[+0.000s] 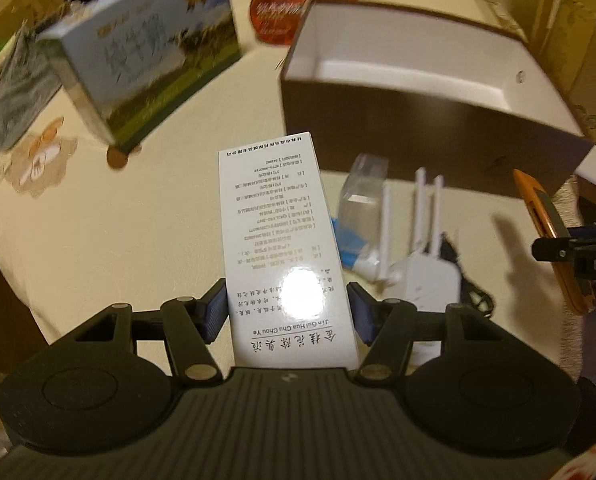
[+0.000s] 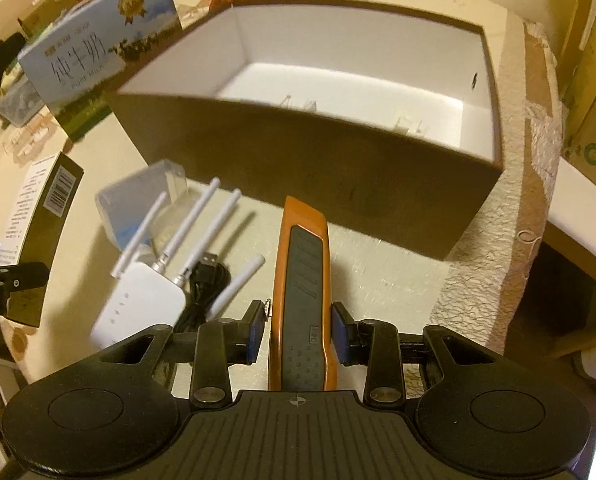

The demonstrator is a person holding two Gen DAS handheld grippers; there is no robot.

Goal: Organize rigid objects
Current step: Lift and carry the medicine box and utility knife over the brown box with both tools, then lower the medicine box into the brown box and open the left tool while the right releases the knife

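Observation:
My left gripper (image 1: 287, 300) is shut on a tall white box printed with text (image 1: 273, 216), its blue pads pressed on both long sides, and the box hangs above the table. In the right wrist view that box (image 2: 53, 200) shows a dark side with a barcode at the left edge. My right gripper (image 2: 298, 320) is shut on an orange utility knife with a grey grip (image 2: 302, 272), also clear of the tabletop. The knife (image 1: 546, 224) appears at the far right of the left wrist view. A large open box, brown outside and white inside (image 2: 298, 152), stands just beyond both grippers.
On the cream tablecloth lie a white router with antennas (image 2: 137, 300), a black USB cable (image 2: 205, 280) and a clear plastic case (image 2: 145, 188). A blue milk carton (image 1: 145, 60) stands at the left and a red packet (image 1: 273, 12) behind. The table's edge (image 2: 530, 200) runs right of the box.

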